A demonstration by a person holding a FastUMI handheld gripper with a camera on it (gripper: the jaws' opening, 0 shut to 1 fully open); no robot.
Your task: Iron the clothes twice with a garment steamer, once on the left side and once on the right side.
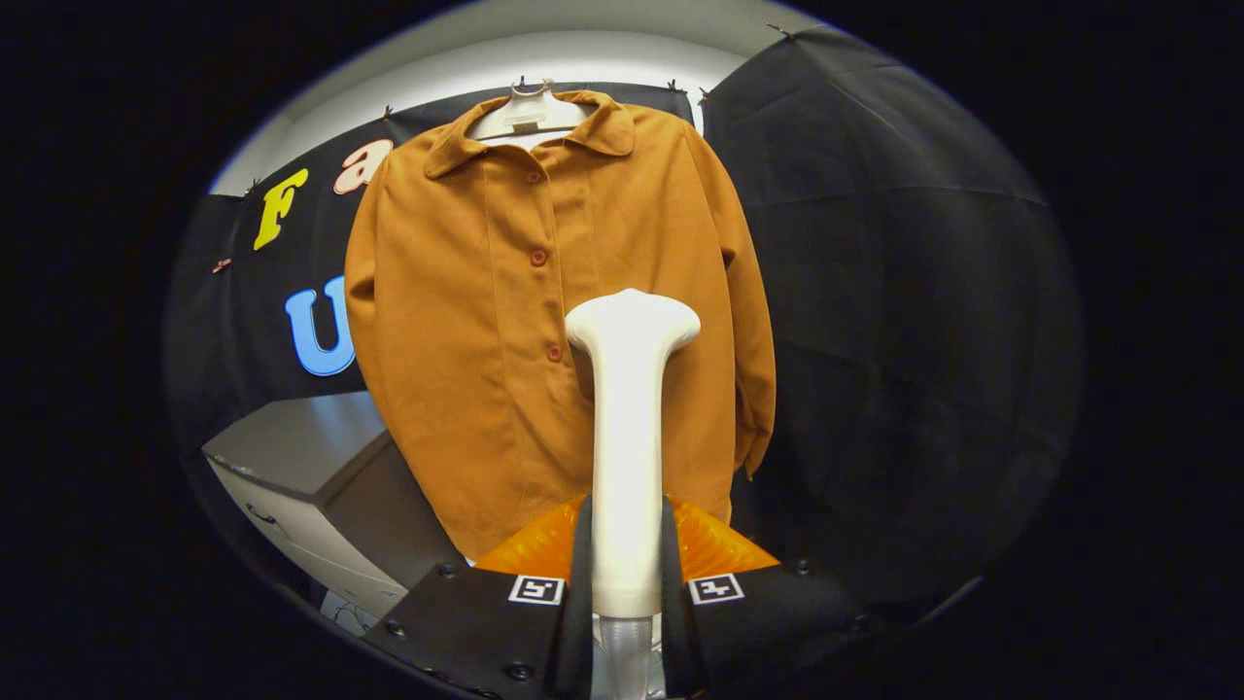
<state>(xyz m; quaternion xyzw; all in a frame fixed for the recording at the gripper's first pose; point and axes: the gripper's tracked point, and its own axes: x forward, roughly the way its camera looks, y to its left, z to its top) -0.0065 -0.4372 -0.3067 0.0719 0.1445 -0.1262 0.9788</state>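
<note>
Grey cabinet (pixel 301 457) low at left, brown shirt (pixel 486 321) on hanger (pixel 530 109) against the booth wall, white steamer (pixel 627 428) upright before the shirt's right half, its handle clenched between both fingers of the gripper (pixel 627 583).

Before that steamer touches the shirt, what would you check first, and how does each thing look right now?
1. Hand-held gripper shut on the steamer: ok, both fingers press its handle.
2. Steamer upright, head toward the shirt: ok.
3. Shirt on its hanger, front facing: ok.
4. Head touching cloth: cannot tell.
5. Steam coming out: cannot tell.
6. Cabinet clear of the steamer's path: ok.
</note>
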